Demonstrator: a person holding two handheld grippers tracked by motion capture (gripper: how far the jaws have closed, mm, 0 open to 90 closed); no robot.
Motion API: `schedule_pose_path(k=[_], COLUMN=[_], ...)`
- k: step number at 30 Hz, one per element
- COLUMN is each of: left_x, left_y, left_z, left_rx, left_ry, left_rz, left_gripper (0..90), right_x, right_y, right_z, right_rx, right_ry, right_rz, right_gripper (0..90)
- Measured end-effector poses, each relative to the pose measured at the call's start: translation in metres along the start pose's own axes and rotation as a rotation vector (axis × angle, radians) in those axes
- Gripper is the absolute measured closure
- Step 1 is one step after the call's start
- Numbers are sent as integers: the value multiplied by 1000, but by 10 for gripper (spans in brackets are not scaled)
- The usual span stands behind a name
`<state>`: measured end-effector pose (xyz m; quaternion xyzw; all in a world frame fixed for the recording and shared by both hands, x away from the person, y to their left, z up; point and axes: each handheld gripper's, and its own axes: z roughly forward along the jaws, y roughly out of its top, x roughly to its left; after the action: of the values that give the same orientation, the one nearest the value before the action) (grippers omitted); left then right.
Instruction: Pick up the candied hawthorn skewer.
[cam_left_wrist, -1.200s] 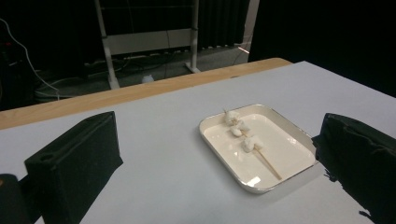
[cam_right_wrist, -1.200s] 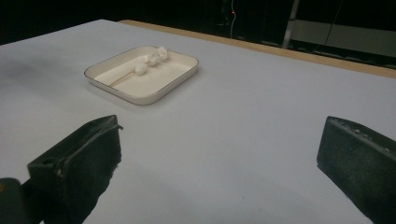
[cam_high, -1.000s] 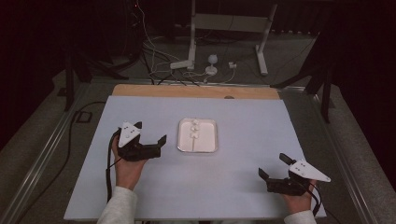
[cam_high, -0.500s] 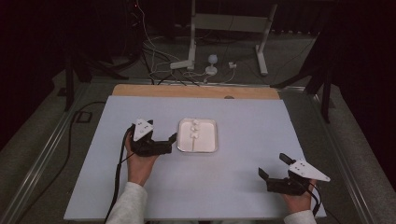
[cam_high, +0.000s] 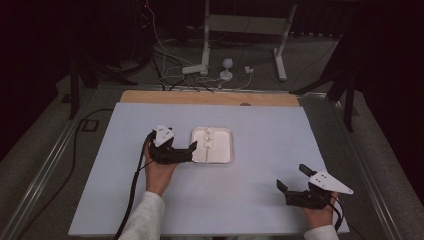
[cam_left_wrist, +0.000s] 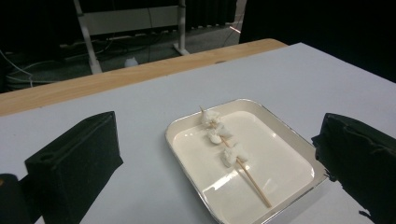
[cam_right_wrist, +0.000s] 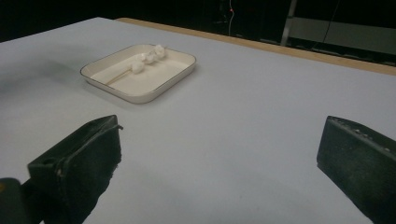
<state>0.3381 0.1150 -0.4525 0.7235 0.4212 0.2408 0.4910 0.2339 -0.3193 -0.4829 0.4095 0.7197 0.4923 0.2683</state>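
A small white rectangular tray (cam_high: 225, 156) lies at the middle of the pale blue table. In it rests a wooden skewer (cam_left_wrist: 219, 136) threaded with three white lumps, its bare end toward the near rim. My left gripper (cam_high: 191, 151) is open at the tray's left edge, jaws pointing at it and holding nothing. In the left gripper view the tray (cam_left_wrist: 173, 144) lies between and just beyond the two jaws. My right gripper (cam_high: 292, 178) stands open and empty near the table's front right corner. From there the tray (cam_right_wrist: 140, 97) and skewer (cam_right_wrist: 148, 57) show far off to the left.
A wooden strip (cam_high: 210, 98) runs along the table's far edge. Beyond it on the floor are cables and a white stand (cam_high: 206, 35). A black cable (cam_high: 134, 185) trails from the left gripper toward the front edge.
My left gripper has moved right and a little forward, from well left of the tray up to its left edge. The right gripper has stayed still.
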Motion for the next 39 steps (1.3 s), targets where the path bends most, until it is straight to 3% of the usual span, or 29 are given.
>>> schedule_pose_path(k=[21, 39], left_x=[-9, -28], left_y=[-9, -24], left_z=[32, 66], left_rx=[57, 182], left_ry=[-7, -72], left_rz=[-12, -25], left_gripper=[8, 71], right_x=[0, 0], right_y=[0, -1], right_z=[1, 1], right_rx=[5, 9], right_ry=[2, 2], right_rz=[-1, -2], right_gripper=[0, 0])
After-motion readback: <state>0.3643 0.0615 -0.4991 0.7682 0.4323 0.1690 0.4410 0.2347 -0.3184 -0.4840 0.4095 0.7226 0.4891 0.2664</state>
